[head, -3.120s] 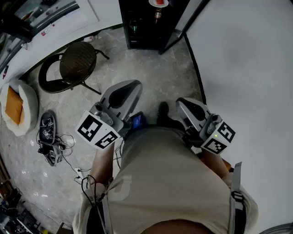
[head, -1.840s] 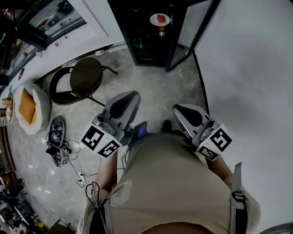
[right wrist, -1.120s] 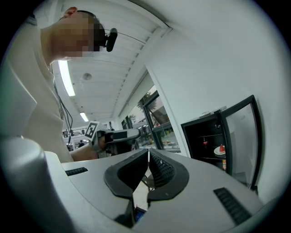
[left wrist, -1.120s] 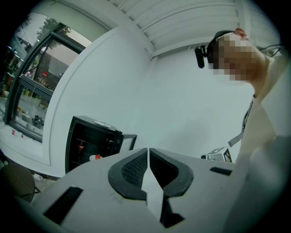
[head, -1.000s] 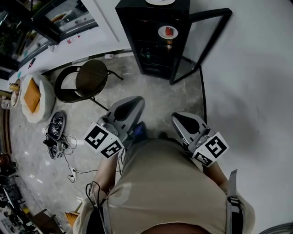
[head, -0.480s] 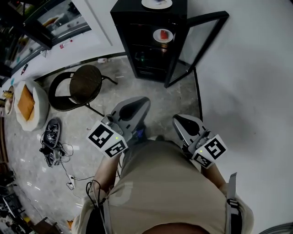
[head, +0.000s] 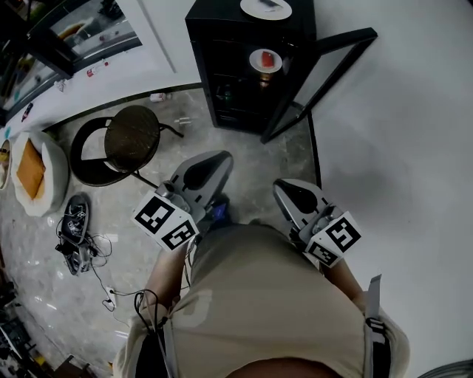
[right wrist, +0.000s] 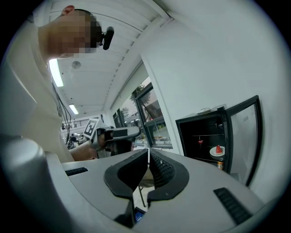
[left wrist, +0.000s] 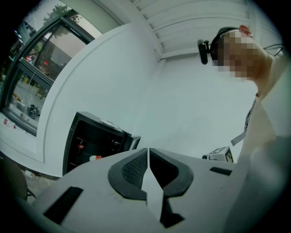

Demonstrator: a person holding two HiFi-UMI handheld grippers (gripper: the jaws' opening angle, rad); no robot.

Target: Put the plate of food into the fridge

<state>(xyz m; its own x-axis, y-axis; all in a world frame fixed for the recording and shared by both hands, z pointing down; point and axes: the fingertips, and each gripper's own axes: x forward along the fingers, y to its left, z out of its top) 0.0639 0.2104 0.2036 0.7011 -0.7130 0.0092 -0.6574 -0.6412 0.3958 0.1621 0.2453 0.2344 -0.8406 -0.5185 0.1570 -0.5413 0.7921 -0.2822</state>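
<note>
Resting inside the far black open-doored fridge [head: 216,33], the round white plate of red food [head: 265,60] appears stowed, so the left gripper [left wrist: 148,157] and right gripper [right wrist: 148,157] sit closed and empty near the person's torso [head: 259,295].

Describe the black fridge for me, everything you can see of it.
The fridge is a small black upright cabinet standing on the marbled floor near the white wall. Its glass-panelled door stands wide open, swung out to the right. Dark shelves show inside, and one carries a white plate with red food. A second plate sits on the fridge's flat top.
</note>
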